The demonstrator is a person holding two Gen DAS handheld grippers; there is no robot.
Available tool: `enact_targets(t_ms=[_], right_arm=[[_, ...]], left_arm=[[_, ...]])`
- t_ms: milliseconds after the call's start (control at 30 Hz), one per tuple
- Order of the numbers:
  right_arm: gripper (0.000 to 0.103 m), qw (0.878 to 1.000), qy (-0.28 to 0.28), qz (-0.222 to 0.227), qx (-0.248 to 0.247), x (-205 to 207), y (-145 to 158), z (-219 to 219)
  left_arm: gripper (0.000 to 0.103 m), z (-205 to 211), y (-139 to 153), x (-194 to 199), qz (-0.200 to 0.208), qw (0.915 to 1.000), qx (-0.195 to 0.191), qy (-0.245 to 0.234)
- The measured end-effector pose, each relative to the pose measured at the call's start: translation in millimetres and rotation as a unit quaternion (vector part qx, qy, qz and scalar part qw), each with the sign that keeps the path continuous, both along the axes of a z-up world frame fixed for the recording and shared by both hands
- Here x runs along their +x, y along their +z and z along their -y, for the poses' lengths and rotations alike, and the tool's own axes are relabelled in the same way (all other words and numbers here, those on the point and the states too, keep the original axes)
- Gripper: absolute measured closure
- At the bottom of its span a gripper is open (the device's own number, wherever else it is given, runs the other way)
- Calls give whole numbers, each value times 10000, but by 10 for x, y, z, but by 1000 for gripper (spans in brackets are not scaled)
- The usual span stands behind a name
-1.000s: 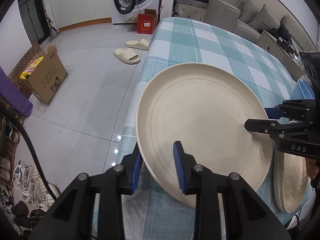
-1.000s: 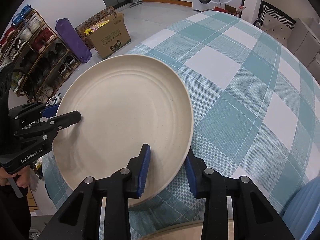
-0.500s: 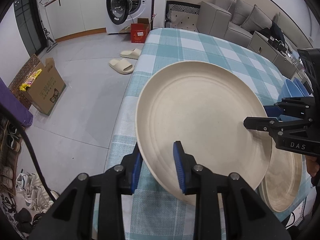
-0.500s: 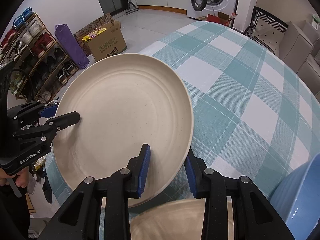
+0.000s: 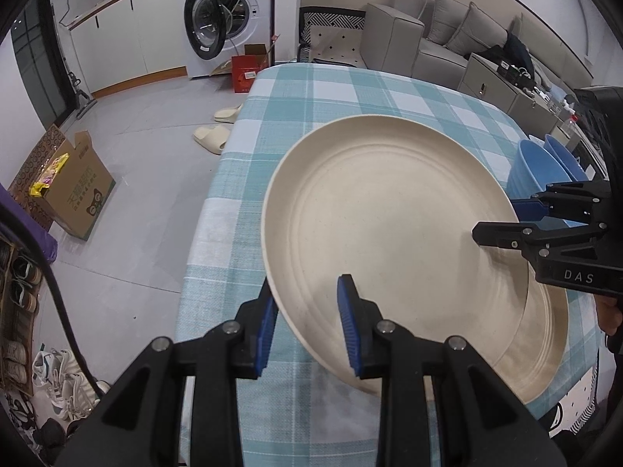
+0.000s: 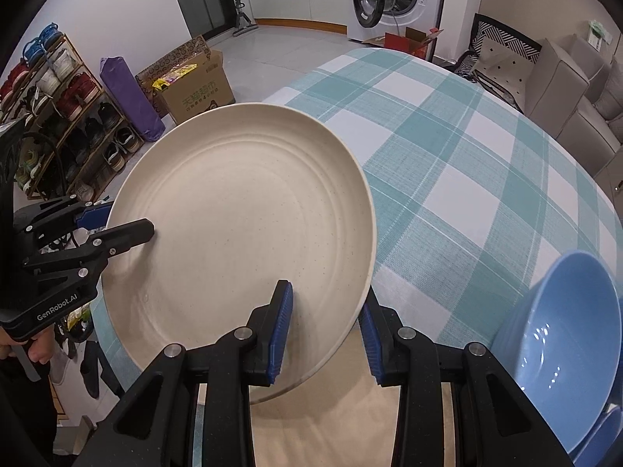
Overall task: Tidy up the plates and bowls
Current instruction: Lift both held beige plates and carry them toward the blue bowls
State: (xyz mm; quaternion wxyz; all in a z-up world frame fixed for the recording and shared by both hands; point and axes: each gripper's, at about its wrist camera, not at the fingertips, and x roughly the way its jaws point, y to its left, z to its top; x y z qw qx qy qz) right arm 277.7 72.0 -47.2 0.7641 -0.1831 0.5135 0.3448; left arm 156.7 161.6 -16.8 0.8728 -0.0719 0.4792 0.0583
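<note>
I have the plate [image 5: 393, 229] gripped by both tongs, left [image 5: 307, 334] on its near rim, right [image 6: 325, 334] opposite.

Covered by a teal-and-white checked tablecloth [image 5: 350, 93], the table. Carries a cream plate [image 5: 545, 334] flat near the front edge, and stacked blue bowls [image 5: 545, 167] beside it toward the right edge.

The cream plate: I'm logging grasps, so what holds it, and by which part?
Both grippers hold the cream plate by its rim: left gripper on the near edge in its view, right gripper on the opposite edge.
</note>
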Motion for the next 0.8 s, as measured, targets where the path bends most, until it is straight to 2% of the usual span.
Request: enact_targets(t_ms=[567,800], right_arm=[[68,9988,-405,-170,-200,-205,62,654],[68,9978,-535,-200,-344,-321,35,863]], left_arm=[[74,549,35,-4,-138,9975,-34,-698],[74,745,-39,-8,-235,9952,-26,-953]])
